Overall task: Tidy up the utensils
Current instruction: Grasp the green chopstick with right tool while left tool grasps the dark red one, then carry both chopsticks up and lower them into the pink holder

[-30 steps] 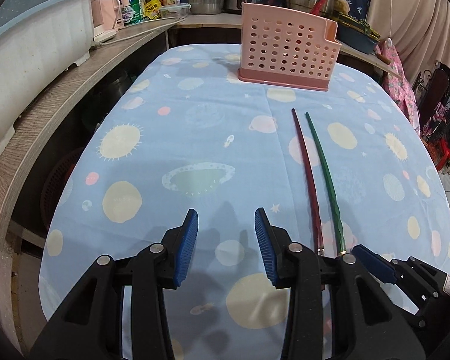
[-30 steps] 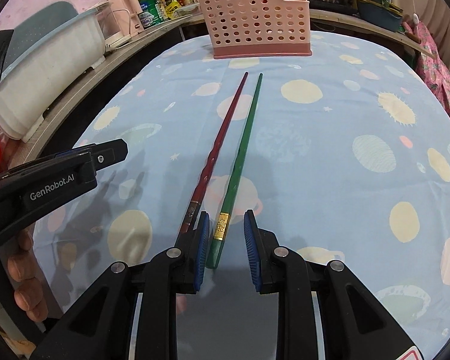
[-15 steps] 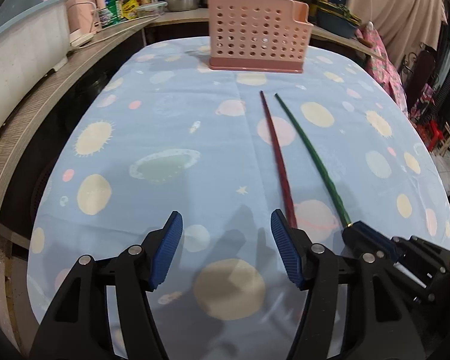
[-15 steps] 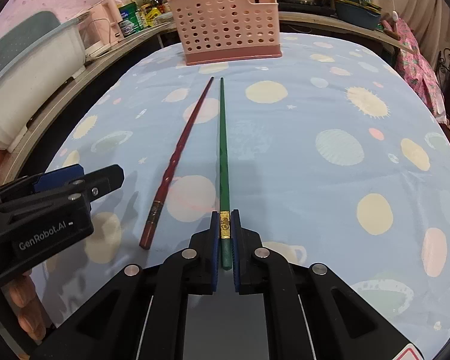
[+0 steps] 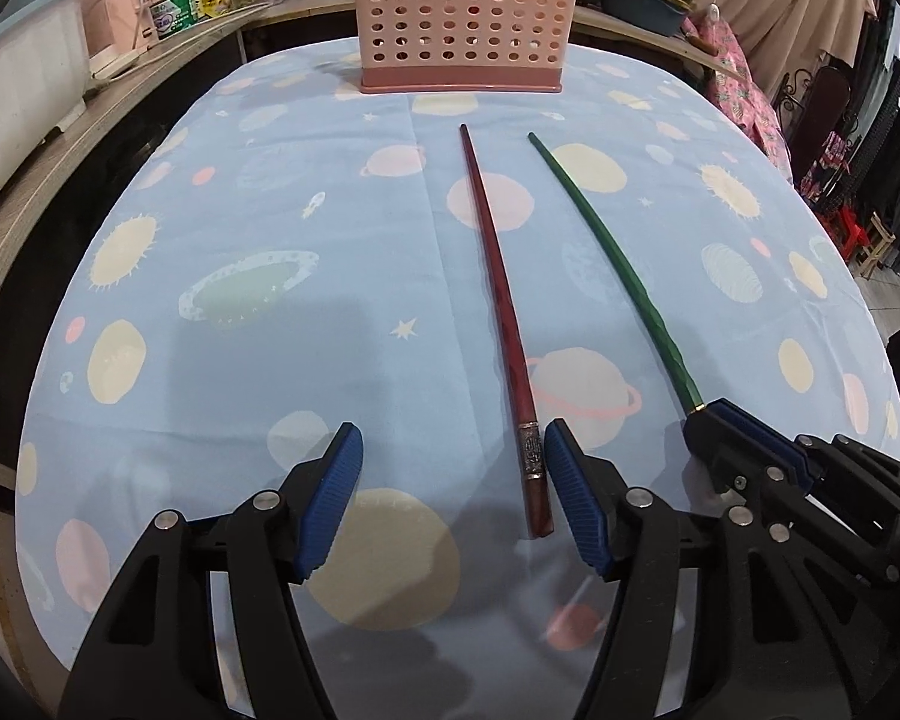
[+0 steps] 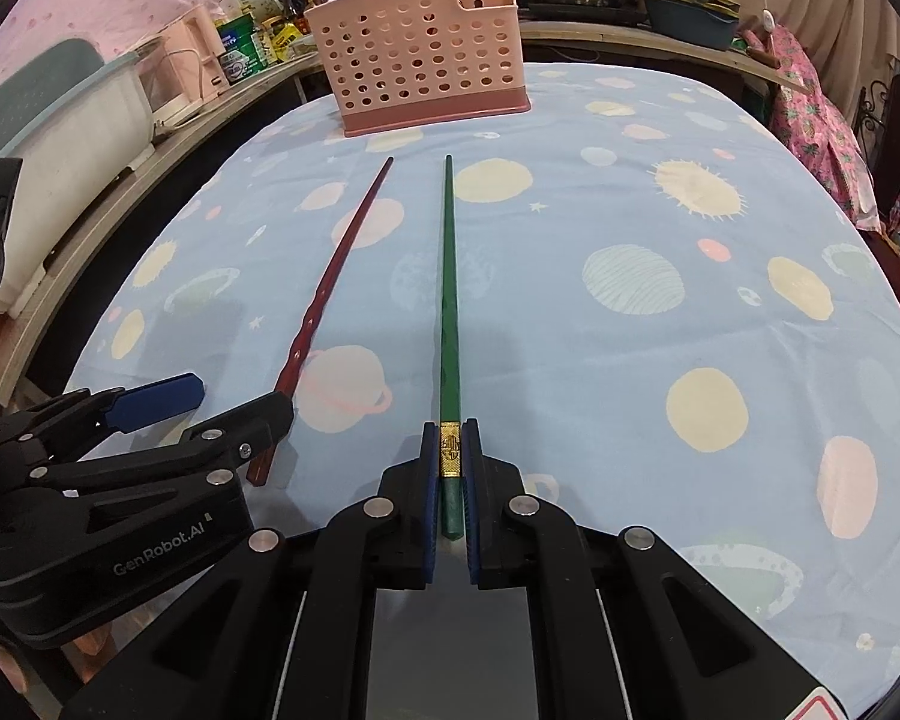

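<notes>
Two long chopsticks lie on the blue planet-print tablecloth (image 5: pixel 258 228), tips pointing at a pink perforated utensil basket (image 5: pixel 462 18) at the far edge. My right gripper (image 6: pixel 450 468) is shut on the thick end of the green chopstick (image 6: pixel 449 276), its pads pressing the gold band. The red chopstick (image 5: pixel 498 312) lies to its left. My left gripper (image 5: pixel 450 480) stands open with the red chopstick's banded end between its fingers, close to the right pad and not pinched. In the right wrist view the left gripper (image 6: pixel 210 402) straddles the red chopstick (image 6: pixel 336 276) beside the basket (image 6: pixel 420 72).
A wooden counter (image 5: pixel 42 180) runs along the left with a white tub (image 5: pixel 12 90) and a pink appliance on it. Pots, jars and a teal dish crowd the shelf behind the basket. A chair and hanging clothes (image 5: pixel 870 150) stand off the table's right side.
The right gripper closed onto the green chopstick's end. The left gripper widened and shifted right and down, so the red chopstick's end now lies between its fingers.
</notes>
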`<state>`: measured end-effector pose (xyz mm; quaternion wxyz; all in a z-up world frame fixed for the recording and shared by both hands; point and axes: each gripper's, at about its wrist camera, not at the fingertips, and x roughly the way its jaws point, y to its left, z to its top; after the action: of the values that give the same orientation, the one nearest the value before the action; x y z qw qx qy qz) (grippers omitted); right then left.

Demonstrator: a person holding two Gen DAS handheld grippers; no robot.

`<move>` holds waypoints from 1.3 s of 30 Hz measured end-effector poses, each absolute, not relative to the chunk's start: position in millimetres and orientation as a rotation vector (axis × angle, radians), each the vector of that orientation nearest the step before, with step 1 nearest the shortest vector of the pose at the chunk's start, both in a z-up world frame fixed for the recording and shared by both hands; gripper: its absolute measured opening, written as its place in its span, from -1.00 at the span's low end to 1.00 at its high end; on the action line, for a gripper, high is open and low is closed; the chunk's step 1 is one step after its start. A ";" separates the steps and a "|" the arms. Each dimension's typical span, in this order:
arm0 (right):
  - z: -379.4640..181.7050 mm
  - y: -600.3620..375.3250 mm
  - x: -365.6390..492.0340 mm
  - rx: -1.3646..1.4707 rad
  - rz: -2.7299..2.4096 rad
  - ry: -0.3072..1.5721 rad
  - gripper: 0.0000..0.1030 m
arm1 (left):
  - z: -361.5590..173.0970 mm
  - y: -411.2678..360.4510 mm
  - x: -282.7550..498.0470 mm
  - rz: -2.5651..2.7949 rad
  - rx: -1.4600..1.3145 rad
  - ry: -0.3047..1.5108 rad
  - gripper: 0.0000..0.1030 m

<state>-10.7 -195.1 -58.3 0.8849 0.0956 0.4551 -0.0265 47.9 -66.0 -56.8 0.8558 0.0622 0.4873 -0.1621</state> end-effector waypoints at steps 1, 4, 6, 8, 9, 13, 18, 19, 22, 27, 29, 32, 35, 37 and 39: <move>-58.4 -195.2 -11.1 0.198 -0.055 0.947 -0.87 | -57.0 -66.3 48.1 -0.340 0.133 1.023 0.16; -58.4 -194.8 -11.0 0.198 -0.055 0.947 -0.87 | -57.5 -67.7 47.2 -0.337 0.148 1.015 0.16; -58.7 -194.8 -11.1 0.196 -0.055 0.946 -0.87 | -58.1 -68.2 46.3 -0.334 0.155 1.011 0.16; -58.8 -195.1 -11.2 0.195 -0.053 0.946 -0.87 | -58.4 -68.7 45.7 -0.332 0.161 1.008 0.16; -58.8 -195.0 -11.1 0.195 -0.053 0.946 -0.87 | -58.4 -68.3 45.6 -0.330 0.161 1.007 0.13; -58.9 -194.8 -11.0 0.197 -0.052 0.946 -0.87 | -56.4 -66.6 44.6 -0.341 0.154 1.002 -0.34; -58.6 -194.7 -11.2 0.198 -0.050 0.947 -0.87 | -55.4 -63.2 47.1 -0.368 0.121 1.019 -0.86; -58.7 -194.6 -11.3 0.198 -0.050 0.946 -0.87 | -55.4 -62.0 47.7 -0.374 0.110 1.024 -0.86; -57.6 -195.3 -11.1 0.202 -0.043 0.950 -0.87 | -53.3 -59.4 48.7 -0.385 0.088 1.037 -0.86; -50.0 -198.4 -12.7 0.204 -0.035 0.932 -0.87 | -40.6 -55.1 48.9 -0.383 0.069 1.019 -0.86; -42.5 -199.8 -12.6 0.205 -0.030 0.914 -0.87 | -32.4 -51.9 49.8 -0.381 0.053 1.007 -0.86; -27.9 -201.8 -11.6 0.210 -0.022 0.880 -0.87 | -17.6 -46.7 52.4 -0.374 0.023 0.986 -0.86; -8.9 -205.1 -9.4 0.216 -0.017 0.836 -0.87 | 3.0 -41.8 56.5 -0.372 -0.007 0.951 -0.86; 5.6 -208.8 -6.7 0.225 -0.014 0.803 -0.87 | 16.1 -38.6 59.6 -0.371 -0.027 0.930 -0.86; 20.7 -213.3 -3.0 0.231 -0.010 0.769 -0.87 | 32.0 -35.9 64.2 -0.370 -0.043 0.900 -0.86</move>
<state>-3.0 -213.3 20.7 0.9205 0.1125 0.3742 -0.0050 64.2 -35.9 32.0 0.8837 -0.0206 0.4324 -0.1780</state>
